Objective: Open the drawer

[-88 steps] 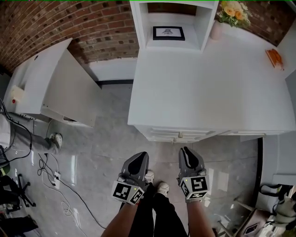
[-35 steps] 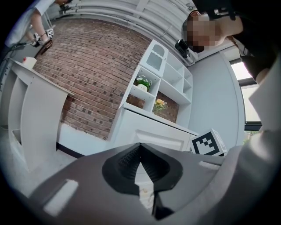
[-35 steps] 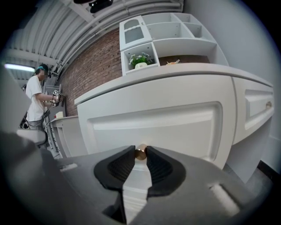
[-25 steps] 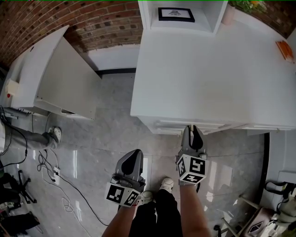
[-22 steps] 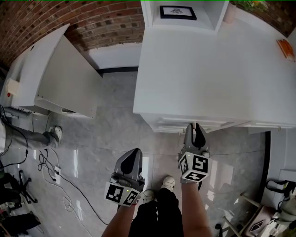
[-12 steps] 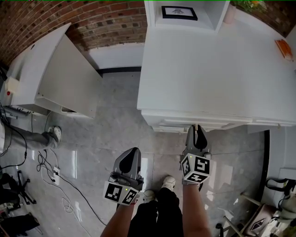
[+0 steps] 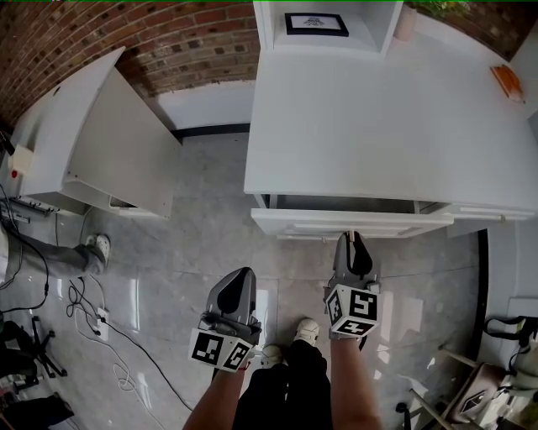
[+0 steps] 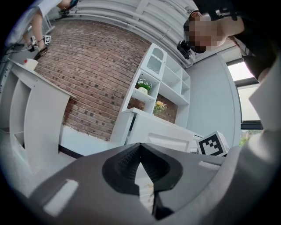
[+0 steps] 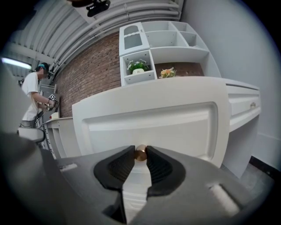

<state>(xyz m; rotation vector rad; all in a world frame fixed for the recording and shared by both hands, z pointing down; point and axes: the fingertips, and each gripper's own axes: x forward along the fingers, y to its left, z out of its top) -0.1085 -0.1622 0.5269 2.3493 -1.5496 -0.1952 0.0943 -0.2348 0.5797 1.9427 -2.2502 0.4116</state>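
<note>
The white drawer (image 7: 353, 222) (image 9: 149, 127) under the white desk's front edge stands pulled part way out, with a dark gap showing behind its front panel. Its small brass knob (image 9: 140, 153) sits between the tips of my right gripper (image 7: 350, 241) (image 9: 140, 154), which is shut on it. My left gripper (image 7: 239, 290) (image 8: 140, 154) hangs over the floor to the left of the drawer, jaws together and nothing between them.
The white desk (image 7: 378, 126) carries a shelf unit with a framed picture (image 7: 316, 23) at the back and an orange object (image 7: 505, 80) at the right. A second white cabinet (image 7: 101, 143) stands at the left. Cables (image 7: 92, 315) lie on the grey floor. The person's shoes (image 7: 286, 344) are below.
The drawer has slid out toward me with my right gripper on its knob; a dark gap now shows behind the front panel. The left gripper has stayed put.
</note>
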